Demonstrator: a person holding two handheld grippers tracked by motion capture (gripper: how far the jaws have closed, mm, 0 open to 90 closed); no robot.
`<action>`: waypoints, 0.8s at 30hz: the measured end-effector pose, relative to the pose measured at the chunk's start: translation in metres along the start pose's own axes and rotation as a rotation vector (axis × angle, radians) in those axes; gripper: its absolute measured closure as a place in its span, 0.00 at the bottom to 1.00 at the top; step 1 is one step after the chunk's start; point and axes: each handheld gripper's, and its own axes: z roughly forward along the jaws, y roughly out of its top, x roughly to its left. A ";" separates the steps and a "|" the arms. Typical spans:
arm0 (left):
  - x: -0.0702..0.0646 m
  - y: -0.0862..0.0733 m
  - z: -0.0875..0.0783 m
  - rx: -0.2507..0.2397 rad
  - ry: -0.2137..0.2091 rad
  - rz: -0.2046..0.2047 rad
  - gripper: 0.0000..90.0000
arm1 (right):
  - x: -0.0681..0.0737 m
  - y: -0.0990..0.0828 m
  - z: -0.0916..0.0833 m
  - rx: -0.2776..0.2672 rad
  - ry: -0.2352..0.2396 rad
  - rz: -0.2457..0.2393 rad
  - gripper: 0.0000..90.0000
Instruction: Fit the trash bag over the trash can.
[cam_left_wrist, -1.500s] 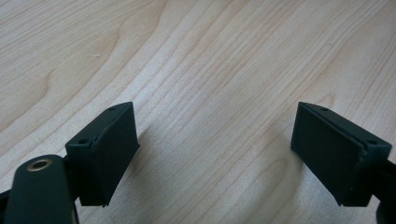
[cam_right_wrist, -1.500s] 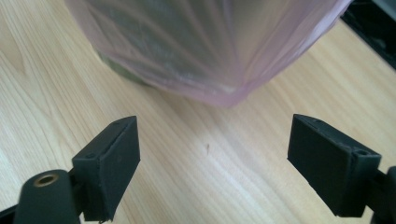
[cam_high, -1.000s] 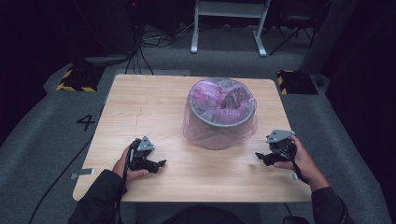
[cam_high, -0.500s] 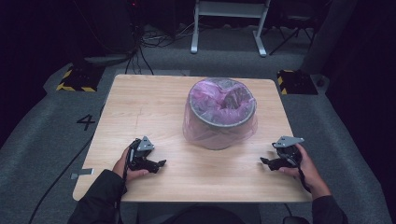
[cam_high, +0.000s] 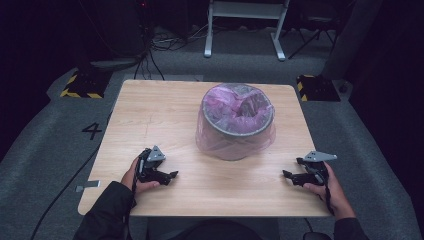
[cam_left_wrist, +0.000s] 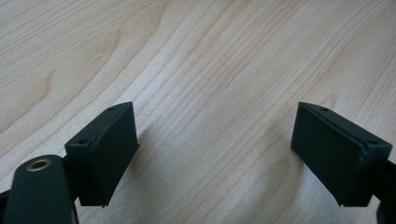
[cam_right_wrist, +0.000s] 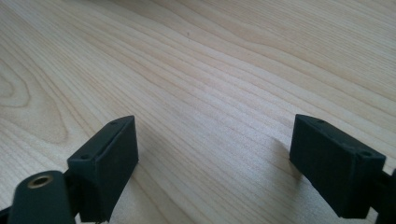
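The left gripper (cam_high: 172, 175), held in the left hand (cam_high: 136, 175) at the near left, pointed rightward with jaws spread wide and empty. The right gripper (cam_high: 286, 174), held in the right hand (cam_high: 330, 192) at the near right, pointed leftward, likewise spread and empty.

Grey bin (cam_high: 237, 131), pink bag-lined, stands upright mid-table.

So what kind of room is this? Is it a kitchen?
Probably not a kitchen; it looks like a lab or recording studio. A lone wooden table stands on grey carpet with a number 4 marked on it, cables trail across the dark floor, and yellow-black striped blocks sit nearby.
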 end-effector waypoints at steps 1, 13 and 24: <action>0.000 0.000 0.000 0.000 0.000 0.000 0.16 | 0.000 0.000 0.000 0.002 -0.002 0.001 0.16; 0.000 0.000 0.000 0.000 0.000 0.000 0.16 | 0.000 0.002 0.002 0.001 -0.005 0.005 0.16; 0.001 0.001 0.001 0.002 0.001 0.005 0.16 | 0.000 0.002 0.003 0.002 -0.003 0.005 0.16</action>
